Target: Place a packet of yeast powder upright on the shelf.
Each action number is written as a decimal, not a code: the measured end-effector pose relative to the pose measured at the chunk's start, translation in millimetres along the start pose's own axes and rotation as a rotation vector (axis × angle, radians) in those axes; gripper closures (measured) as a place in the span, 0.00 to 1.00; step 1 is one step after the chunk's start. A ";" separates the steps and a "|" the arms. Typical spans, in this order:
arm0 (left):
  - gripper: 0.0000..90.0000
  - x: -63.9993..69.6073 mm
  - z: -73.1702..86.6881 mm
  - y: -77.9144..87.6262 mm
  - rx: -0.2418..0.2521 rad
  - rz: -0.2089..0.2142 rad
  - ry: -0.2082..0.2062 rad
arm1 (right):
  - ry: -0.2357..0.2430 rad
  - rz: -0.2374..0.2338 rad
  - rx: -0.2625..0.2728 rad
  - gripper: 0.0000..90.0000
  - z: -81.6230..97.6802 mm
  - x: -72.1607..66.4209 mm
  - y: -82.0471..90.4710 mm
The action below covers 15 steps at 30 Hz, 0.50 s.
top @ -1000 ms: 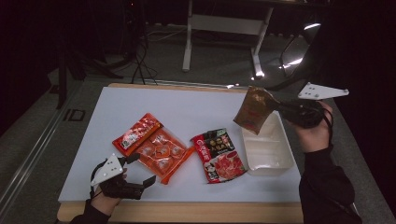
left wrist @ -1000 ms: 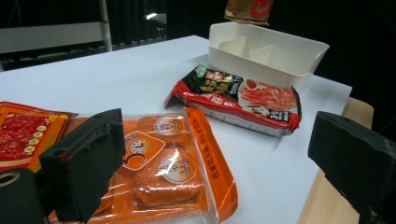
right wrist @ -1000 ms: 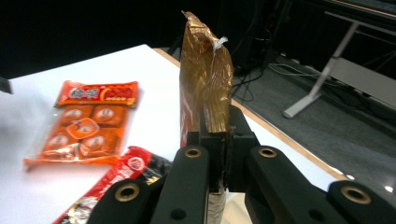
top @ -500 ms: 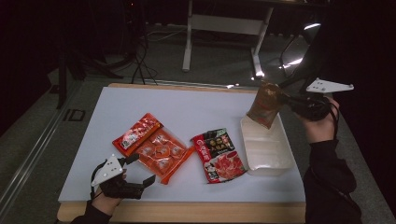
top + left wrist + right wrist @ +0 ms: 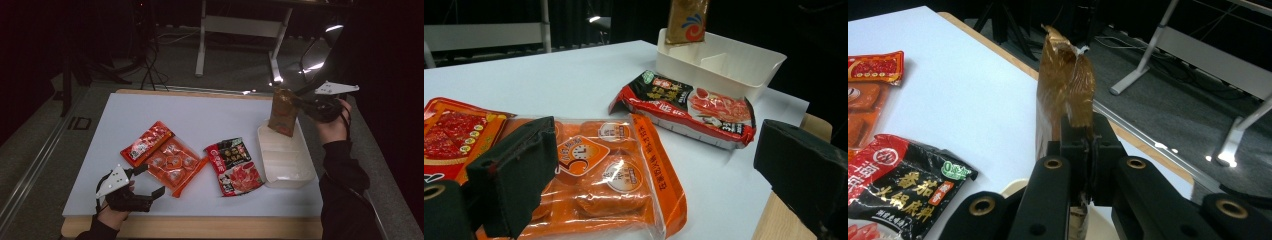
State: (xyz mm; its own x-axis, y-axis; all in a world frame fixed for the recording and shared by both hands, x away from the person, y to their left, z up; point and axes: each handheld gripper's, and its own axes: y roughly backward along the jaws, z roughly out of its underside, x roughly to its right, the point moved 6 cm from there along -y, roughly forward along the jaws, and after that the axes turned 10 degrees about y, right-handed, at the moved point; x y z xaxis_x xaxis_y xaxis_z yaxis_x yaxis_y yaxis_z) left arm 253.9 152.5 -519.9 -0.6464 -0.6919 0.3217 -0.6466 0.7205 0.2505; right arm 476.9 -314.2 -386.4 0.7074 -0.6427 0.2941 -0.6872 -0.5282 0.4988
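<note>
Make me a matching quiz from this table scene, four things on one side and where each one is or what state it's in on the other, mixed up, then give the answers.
Things:
1. brown pouch
2. white tray
3. orange packet
4. left gripper

States:
A. open, resting near the table's front edge
B. lying flat, just ahead of the open jaws
C. pinched in the right gripper, hanging over the tray
D. standing on the table's right side, divider inside

Pairs: 1-C, 2-D, 3-B, 4-A

Dim room, floor glare, soft focus
</note>
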 end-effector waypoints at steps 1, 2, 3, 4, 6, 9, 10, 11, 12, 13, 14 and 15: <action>0.05 -0.5 -0.1 0.2 0.000 -0.001 0.002 | -0.006 -0.008 0.012 0.98 0.5 -0.1 -1.8; 0.05 -0.5 -0.1 0.2 0.000 -0.001 0.002 | -0.006 -0.008 0.012 0.98 0.5 -0.1 -1.8; 0.05 -1.2 -0.2 0.5 0.003 -0.001 0.007 | -0.013 -0.016 0.026 0.98 0.8 -0.7 -3.2; 0.05 -1.5 -0.1 0.6 0.004 -0.001 0.010 | -0.037 -0.051 0.045 0.98 2.5 -2.6 -6.7; 0.05 -2.2 0.0 0.6 0.007 0.000 0.021 | -0.064 -0.086 0.064 0.98 3.7 -5.3 -8.9; 0.05 -2.5 -0.2 0.9 0.008 0.000 0.023 | -0.099 -0.131 0.096 0.97 5.1 -8.3 -10.7; 0.05 -2.6 -0.4 1.3 0.008 -0.002 0.021 | -0.107 -0.140 0.103 0.97 5.9 -9.0 -10.9; 0.05 -2.7 -0.9 1.7 0.011 -0.002 0.021 | -0.117 -0.152 0.116 0.97 6.5 -9.5 -11.2; 0.05 -3.0 -1.2 1.6 0.012 -0.002 0.025 | -0.128 -0.160 0.125 0.97 7.3 -10.1 -11.5; 0.05 -3.2 -1.3 1.4 0.013 -0.003 0.026 | -0.132 -0.162 0.132 0.97 8.0 -10.4 -11.9; 0.05 -3.2 -1.1 1.1 0.014 -0.002 0.027 | -0.135 -0.174 0.138 0.97 8.5 -11.0 -12.4; 0.05 -3.2 -0.6 0.6 0.011 0.000 0.028 | -0.144 -0.186 0.143 0.97 8.9 -11.4 -13.4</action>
State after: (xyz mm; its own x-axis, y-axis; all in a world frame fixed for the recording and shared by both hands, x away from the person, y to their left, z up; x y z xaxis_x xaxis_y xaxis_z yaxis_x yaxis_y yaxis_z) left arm 255.9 155.2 -520.3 -0.6348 -0.6904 0.3469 -0.6513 0.7197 0.2405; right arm 476.6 -304.8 -403.8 0.8002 -0.5939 0.0840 -0.5708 -0.7110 0.4107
